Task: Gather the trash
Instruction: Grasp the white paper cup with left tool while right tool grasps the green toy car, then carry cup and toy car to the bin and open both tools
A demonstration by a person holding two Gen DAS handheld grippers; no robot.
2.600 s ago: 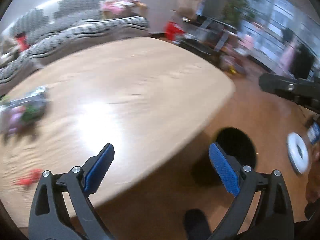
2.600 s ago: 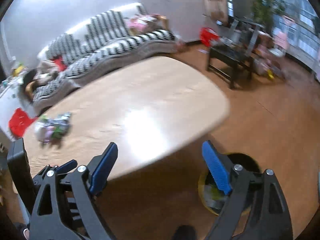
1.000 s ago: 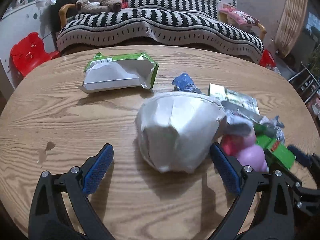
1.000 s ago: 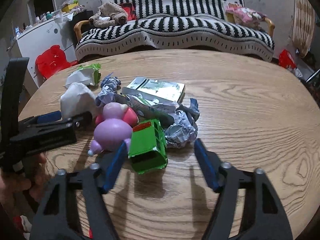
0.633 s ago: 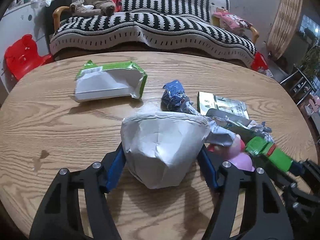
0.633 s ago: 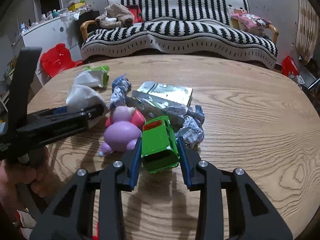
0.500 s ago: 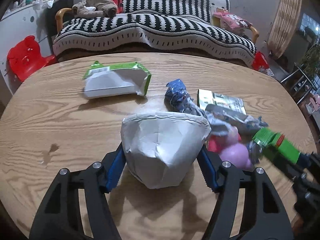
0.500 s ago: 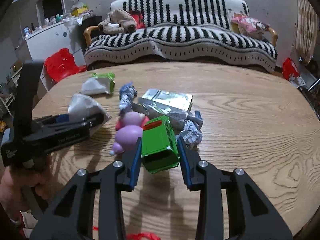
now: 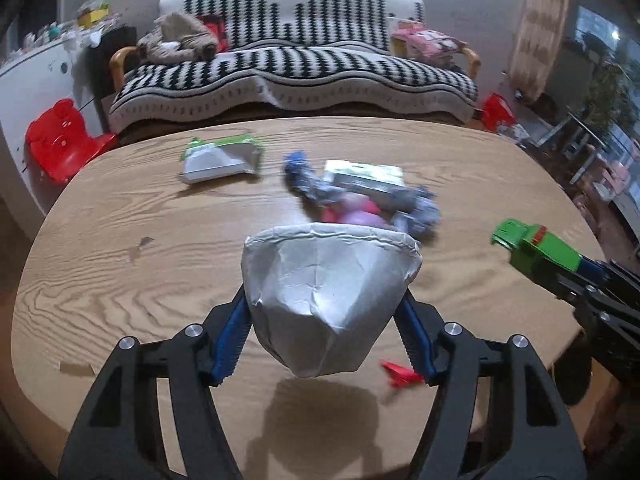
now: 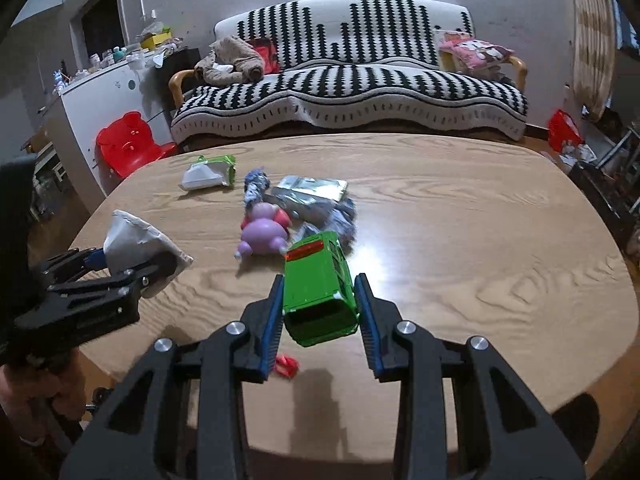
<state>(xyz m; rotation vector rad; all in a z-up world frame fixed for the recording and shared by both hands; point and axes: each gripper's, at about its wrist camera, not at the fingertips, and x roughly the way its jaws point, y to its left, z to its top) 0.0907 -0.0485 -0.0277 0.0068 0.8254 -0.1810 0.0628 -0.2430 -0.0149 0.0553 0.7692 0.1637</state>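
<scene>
Crumpled white paper, a squashed paper bowl (image 9: pixel 326 300), sits clamped between the blue pads of the left gripper (image 9: pixel 325 322), lifted clear of the wooden table (image 9: pixel 120 248) with its shadow lying below it. The thin wall is already dented, so a tighter squeeze may fold it further, and it could slide out from between the pads on the way to a bin; no bin shows in either view.

Further right, the rest of the trash lies on the table: a green-edged wrapper (image 9: pixel 222 160), a blue crumpled scrap (image 9: pixel 298 170), a silvery packet (image 10: pixel 310 190) and a pink and purple toy pig (image 10: pixel 264 232) bunched together.

The right gripper (image 10: pixel 320 306) is clamped on a green toy truck (image 10: pixel 320 290), also held above the tabletop. Its hard, smooth sides may let it pivot nose-down between the pads. A small red scrap (image 10: pixel 287 365) near the table's near edge could easily be missed.
</scene>
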